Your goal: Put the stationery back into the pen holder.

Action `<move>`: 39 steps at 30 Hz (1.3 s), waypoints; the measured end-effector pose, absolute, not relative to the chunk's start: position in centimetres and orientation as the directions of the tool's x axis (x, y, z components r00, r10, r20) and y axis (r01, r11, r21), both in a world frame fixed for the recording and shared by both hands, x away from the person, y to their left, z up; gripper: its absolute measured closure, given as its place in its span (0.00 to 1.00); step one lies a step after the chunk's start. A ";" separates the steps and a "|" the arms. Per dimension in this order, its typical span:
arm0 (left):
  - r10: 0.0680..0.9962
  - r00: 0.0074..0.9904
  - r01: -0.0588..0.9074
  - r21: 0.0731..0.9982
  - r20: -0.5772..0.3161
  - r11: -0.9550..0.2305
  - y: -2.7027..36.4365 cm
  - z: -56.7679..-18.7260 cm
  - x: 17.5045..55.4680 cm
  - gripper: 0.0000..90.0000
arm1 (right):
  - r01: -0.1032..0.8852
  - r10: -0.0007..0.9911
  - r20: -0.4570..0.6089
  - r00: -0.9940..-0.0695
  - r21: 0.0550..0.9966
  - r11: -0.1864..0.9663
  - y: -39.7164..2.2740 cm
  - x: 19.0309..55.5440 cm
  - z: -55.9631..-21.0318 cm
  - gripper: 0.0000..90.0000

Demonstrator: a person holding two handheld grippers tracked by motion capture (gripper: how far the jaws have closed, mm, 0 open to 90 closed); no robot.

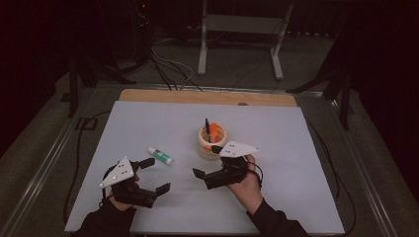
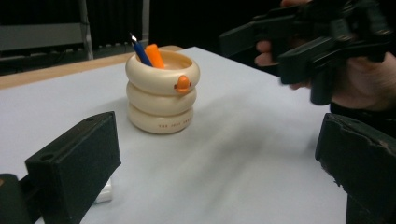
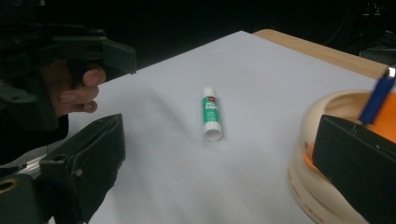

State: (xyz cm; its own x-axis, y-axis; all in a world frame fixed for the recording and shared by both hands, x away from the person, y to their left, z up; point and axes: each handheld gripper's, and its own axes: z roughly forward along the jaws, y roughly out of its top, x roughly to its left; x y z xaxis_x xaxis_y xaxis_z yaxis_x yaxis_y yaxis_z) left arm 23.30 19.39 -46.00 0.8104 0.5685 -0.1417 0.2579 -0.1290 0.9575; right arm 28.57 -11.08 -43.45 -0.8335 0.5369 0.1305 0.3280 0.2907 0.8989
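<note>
Left gripper [image 1: 156, 174]: near the table's front edge, jaws spread wide, empty, pointing toward the pen holder [image 1: 212, 142]. Right gripper [image 1: 207, 162]: hand palm-up just in front of the holder, jaws apart, empty, aimed left at the glue stick [image 1: 160, 155]. Glue stick lies flat, left of the holder, just beyond the left gripper's far jaw, touching nothing. Holder upright with blue pen [image 1: 208, 130] and orange marker [image 2: 154, 55] inside. Open white table [image 1: 276, 148] right of and beyond the holder.
</note>
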 end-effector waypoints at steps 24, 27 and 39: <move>0.565 0.815 0.223 0.970 -0.129 -0.100 19.9 -45.0 22.7 0.00 | 0.389 0.497 0.185 -0.848 0.855 0.344 -3.5 31.9 -46.6 0.03; 0.565 0.815 0.220 0.971 -0.129 -0.095 19.9 -44.9 22.7 0.00 | 0.396 0.499 0.190 -0.846 0.849 0.349 -2.9 32.2 -47.2 0.03; 0.564 0.815 0.227 0.970 -0.136 -0.093 20.1 -45.0 22.7 0.00 | 0.329 0.462 0.113 -0.880 0.847 0.418 -0.6 33.5 -48.9 0.07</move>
